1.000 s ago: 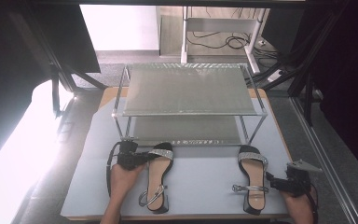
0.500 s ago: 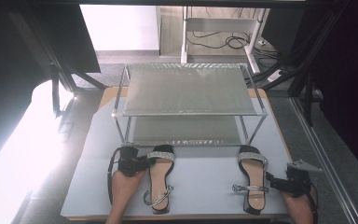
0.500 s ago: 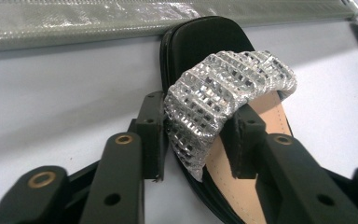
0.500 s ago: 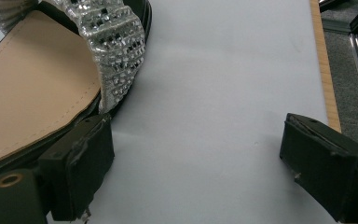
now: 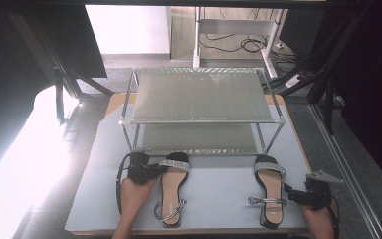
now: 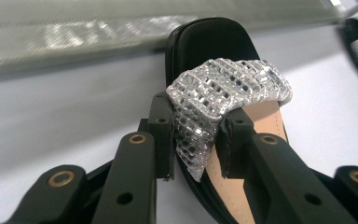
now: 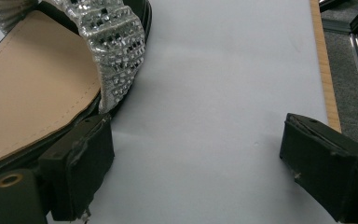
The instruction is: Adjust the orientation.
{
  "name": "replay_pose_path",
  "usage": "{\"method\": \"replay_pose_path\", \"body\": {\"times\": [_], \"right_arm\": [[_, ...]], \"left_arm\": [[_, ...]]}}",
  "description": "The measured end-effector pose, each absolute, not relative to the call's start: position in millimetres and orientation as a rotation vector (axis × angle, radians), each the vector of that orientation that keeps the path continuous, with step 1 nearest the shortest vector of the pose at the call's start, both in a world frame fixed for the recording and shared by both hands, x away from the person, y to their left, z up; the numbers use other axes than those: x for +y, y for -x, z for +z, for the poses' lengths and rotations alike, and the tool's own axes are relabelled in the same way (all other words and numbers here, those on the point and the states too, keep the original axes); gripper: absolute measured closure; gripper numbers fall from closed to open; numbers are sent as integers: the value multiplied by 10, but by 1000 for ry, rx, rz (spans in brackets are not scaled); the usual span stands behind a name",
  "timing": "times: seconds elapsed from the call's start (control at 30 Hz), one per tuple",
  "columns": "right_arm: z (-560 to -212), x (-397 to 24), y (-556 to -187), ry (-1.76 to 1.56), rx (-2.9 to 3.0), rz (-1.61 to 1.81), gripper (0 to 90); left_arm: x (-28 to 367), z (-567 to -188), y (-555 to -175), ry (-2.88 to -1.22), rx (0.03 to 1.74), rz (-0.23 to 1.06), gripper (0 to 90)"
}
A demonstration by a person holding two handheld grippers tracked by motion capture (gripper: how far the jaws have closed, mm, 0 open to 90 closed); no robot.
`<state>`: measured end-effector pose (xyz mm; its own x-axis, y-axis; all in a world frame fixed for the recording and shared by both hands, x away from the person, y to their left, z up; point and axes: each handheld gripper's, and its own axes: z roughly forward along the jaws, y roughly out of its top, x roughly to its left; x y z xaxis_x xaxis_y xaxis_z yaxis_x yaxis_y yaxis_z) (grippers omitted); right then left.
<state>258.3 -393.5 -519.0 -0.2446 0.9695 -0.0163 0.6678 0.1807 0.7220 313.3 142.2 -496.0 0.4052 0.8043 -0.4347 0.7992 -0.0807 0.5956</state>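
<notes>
Silver rhinestone strap [image 6: 228, 93] of the left sandal [image 5: 173, 191] sits pinched between the two black jaws of the left gripper [image 6: 196, 140], whose pads press on the strap's near edge where it folds down to the sole; those jaws have just been closing on it. From the high view, the left gripper [image 5: 151, 169] lies at the sandal's toe end, on its left side, with the person's left hand [image 5: 133, 194] behind it, and the shoe rests flat on the grey mat [image 5: 219, 199] just in front of the two-tier wire rack [image 5: 201, 107]. Over on the other side, the right sandal [image 5: 270, 191] lies well apart from the first, toe also toward the rack. The right gripper [image 5: 296, 195] stands just beside that sandal's right edge with its jaws spread wide; in the right gripper view one pad [image 7: 81, 163] is against the rim of the sole below the glittering strap [image 7: 116, 51], the other pad stands far off over bare mat, and nothing is clamped.
</notes>
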Motion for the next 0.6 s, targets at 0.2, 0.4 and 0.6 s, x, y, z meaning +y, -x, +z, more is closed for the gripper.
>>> {"method": "replay_pose_path", "body": {"times": [0.2,0.4,0.6], "right_arm": [[-5190,-3935,-2583,-1534,1984,832,95],[-5190,-3935,-2584,-1534,1984,832,95],[-5191,-3935,-2584,-1535,1984,832,95]], "left_arm": [[1431,-4861,-3170,-1830,1364,-28,719],[1460,-4833,-3199,-1810,1369,-62,722],[1497,-4760,-3207,-1783,1361,-97,723]]}}
